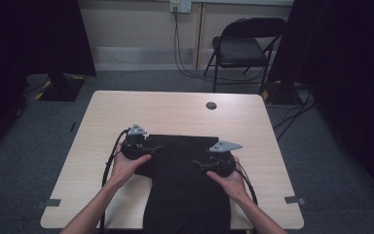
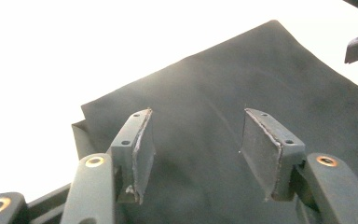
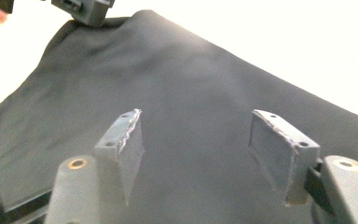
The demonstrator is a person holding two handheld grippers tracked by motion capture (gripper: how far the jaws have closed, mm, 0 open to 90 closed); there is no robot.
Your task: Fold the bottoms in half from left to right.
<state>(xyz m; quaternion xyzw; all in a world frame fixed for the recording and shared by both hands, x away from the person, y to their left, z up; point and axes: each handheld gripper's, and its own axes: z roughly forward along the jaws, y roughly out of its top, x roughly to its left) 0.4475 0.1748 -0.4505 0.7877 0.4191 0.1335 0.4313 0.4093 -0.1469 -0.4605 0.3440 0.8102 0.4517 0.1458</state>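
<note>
Plain black cloth (image 1: 185, 185) without pattern, hanging over the near edge of a pale wood-grain desk (image 1: 175, 109) bearing a dark round grommet (image 1: 211, 105); black grippers topped with grey three-cornered plates; grey carpet floor (image 1: 321, 161).

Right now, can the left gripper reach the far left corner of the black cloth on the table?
Probably yes: the left gripper hovers open just above that side of the black cloth, with nothing between its jaws and the corner.
</note>
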